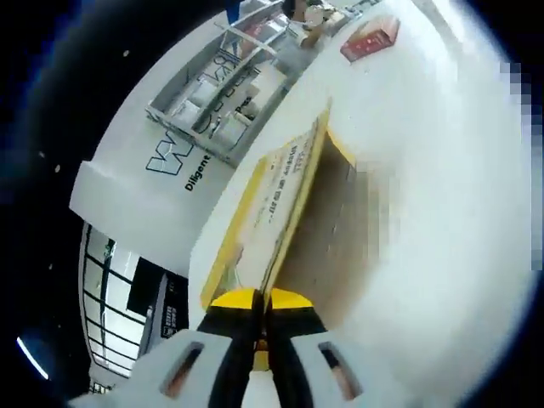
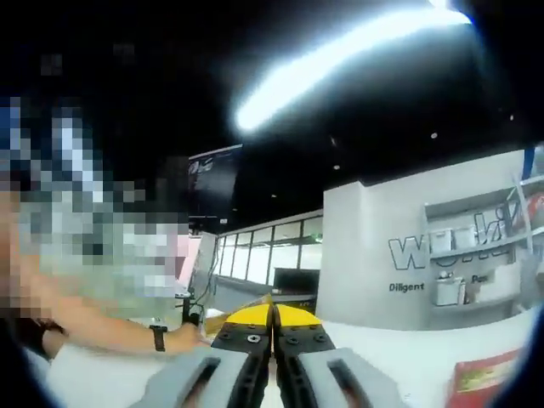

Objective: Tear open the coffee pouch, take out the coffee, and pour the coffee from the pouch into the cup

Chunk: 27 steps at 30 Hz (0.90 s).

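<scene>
left gripper (image 1: 259,299) is clamped on the yellow coffee pouch (image 1: 276,195); right gripper (image 2: 273,316) is closed, contents unclear. hold firm, tear slowly.

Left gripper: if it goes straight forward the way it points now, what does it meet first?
The left gripper looks shut on the yellow pouch, which stretches ahead along its line. Beyond the pouch's far end lies the white table; depth there is unclear.

White tabletop (image 1: 442,212); red flat packet (image 1: 371,39) near its far edge; grey metal shelving rack (image 1: 223,81); white lettered wall (image 2: 408,255).
</scene>
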{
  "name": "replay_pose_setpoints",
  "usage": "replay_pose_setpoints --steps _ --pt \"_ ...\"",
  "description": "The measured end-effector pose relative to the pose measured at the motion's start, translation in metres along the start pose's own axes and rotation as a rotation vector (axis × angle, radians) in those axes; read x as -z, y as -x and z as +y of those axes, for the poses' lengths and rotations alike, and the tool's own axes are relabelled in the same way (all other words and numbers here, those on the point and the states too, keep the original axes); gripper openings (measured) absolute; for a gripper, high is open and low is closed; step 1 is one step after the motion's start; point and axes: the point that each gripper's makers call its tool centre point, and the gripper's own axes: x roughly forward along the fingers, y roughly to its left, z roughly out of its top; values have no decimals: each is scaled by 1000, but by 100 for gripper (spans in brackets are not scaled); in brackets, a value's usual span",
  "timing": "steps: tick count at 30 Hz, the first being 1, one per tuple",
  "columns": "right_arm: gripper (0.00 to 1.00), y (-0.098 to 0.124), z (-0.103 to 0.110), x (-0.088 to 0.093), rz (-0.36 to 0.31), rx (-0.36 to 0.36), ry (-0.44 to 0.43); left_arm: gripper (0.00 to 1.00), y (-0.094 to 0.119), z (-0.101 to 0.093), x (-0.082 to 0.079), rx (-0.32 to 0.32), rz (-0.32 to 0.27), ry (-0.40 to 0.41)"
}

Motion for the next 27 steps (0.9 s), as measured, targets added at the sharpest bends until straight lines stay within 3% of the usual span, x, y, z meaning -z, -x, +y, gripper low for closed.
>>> replay_pose_setpoints --steps 8,9,12,14,15,17,23,27 --pt "1 5 -6 -4 -24 10 -18 8 -9 11 13 9 23 -26" --pt "1 5 -6 -4 -26 9 -20 9 -9 10 11 14 7 15" --pt "1 7 -10 -2 -32 6 -26 25 2 20 -9 19 -121 213" --pt "1 8 -14 0 -36 10 -48 26 15 19 -22 67 -179 328" --pt "1 8 -16 1 -38 11 -58 28 20 20 -25 69 -194 351" --pt "1 9 -19 2 -40 16 -76 30 39 21 -43 67 -283 381" --pt "1 9 -23 5 -46 19 -108 32 107 15 -96 112 -545 596" --pt "1 9 -24 4 -50 21 -109 34 138 16 -126 148 -687 704"
